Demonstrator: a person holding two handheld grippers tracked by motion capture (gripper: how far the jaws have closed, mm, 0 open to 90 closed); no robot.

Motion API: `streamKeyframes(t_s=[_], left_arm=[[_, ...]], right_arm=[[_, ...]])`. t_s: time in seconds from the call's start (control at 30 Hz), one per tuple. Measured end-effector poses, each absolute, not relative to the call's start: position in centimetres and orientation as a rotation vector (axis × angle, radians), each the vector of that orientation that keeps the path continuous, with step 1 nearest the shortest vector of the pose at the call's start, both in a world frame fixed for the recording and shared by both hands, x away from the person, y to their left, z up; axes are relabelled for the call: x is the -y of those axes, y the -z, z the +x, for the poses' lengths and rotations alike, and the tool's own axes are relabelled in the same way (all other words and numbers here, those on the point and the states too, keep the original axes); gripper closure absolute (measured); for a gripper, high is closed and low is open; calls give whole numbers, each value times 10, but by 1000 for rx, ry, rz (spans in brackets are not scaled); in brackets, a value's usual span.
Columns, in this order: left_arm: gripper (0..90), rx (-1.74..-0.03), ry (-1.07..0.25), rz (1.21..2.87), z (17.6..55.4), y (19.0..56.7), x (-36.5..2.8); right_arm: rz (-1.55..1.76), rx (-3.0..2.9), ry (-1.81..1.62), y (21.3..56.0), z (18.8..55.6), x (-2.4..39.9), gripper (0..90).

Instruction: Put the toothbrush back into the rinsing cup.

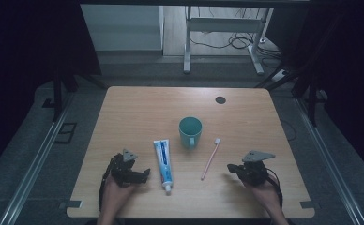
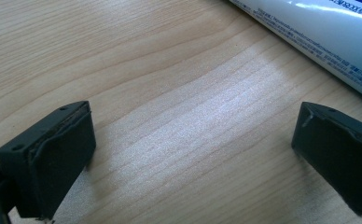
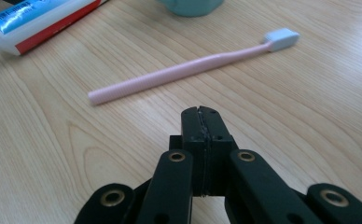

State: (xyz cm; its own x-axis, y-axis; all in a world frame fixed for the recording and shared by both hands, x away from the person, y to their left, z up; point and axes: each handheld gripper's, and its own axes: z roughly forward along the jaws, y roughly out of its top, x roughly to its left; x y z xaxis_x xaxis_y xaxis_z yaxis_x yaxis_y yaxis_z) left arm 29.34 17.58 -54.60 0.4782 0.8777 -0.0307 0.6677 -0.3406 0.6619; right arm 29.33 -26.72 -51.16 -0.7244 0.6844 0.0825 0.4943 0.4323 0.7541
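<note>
Nothing is lifted yet: my right tongs [image 3: 201, 122], pressed together and empty, point at the pink toothbrush [image 3: 188, 71] lying on the surface [image 1: 138, 108] beside the teal cup [image 1: 190, 131], while my left tongs [image 2: 188, 154] stand apart near the toothpaste tube [image 2: 319, 37].

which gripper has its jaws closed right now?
The right gripper: its jaws are pressed together on nothing, pointing at the pink toothbrush. The left gripper has its jaws wide apart beside the toothpaste tube.
</note>
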Motion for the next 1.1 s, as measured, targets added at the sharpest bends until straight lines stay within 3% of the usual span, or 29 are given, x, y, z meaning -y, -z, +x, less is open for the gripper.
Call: streamKeyframes(t_s=[1.1], left_arm=[[0, -1272, -444, 2114, 293, 546, -176]], right_arm=[[920, -2549, -1193, 522, 317, 193, 893]])
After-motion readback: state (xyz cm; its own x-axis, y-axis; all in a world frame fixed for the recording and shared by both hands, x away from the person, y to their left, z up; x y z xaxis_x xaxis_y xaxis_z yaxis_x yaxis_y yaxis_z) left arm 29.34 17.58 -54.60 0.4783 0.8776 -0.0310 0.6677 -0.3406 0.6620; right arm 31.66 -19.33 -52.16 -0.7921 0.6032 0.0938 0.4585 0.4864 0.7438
